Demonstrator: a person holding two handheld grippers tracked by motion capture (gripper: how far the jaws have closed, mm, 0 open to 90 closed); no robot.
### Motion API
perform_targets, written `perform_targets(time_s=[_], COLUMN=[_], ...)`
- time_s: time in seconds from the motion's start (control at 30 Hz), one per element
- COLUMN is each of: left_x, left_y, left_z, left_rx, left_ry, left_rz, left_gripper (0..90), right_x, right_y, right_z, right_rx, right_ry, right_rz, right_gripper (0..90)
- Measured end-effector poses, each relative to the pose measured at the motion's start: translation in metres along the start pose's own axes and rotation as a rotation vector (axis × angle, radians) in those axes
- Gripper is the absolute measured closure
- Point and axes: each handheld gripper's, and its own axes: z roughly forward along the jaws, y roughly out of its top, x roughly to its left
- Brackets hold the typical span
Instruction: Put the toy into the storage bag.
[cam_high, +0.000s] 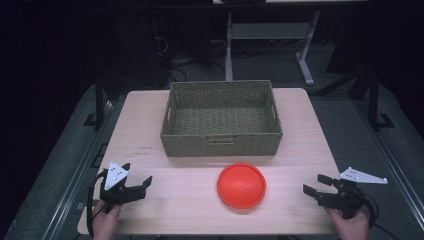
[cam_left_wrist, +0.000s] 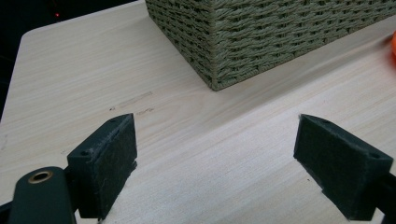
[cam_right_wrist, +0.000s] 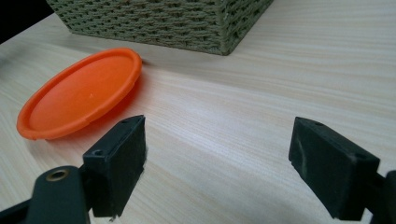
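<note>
An orange plate (cam_high: 241, 185) lies on a wooden table (cam_high: 310, 150) before a woven basket (cam_high: 221, 140), flanked by the left gripper (cam_high: 136, 186) and right gripper (cam_high: 315, 186), jaws spread wide, holding nothing.

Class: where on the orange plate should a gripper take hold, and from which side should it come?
Probably the raised rim nearest the right gripper. The plate lies flat on the table, too wide to span, so only its thin lip fits between the open jaws. Come in low from the right; the basket crowds the far edge.

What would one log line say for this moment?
left gripper: open, empty | right gripper: open, empty | orange plate: on table, before empty basket
</note>
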Motion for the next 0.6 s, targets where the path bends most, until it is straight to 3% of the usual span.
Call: perform_targets(time_s=[0.1, 0.27, 0.4, 0.6], left_x=[-0.001, -0.002, 0.001, 0.002], left_y=[0.000, -0.001, -0.001, -0.002], left_z=[-0.001, -0.002, -0.002, -0.003], left_rx=[0.002, -0.008, -0.009, -0.009], left_ry=[0.000, -0.007, -0.001, 0.008], left_rz=[0.002, 0.014, -0.009, -0.003], left_gripper=[12.8, 12.8, 12.8, 12.8], right_x=[0.003, 0.008, 0.017, 0.027], right_y=[0.001, 0.004, 0.011, 0.022], right_z=[-0.004, -0.005, -0.005, 0.005], right_rx=[-0.027, -0.024, -0.029, 0.052], right_ry=[0.007, 0.021, 0.023, 0.045], right_rz=[-0.011, -0.014, -0.032, -0.029], right_gripper=[17.8, 14.5, 13.9, 14.1])
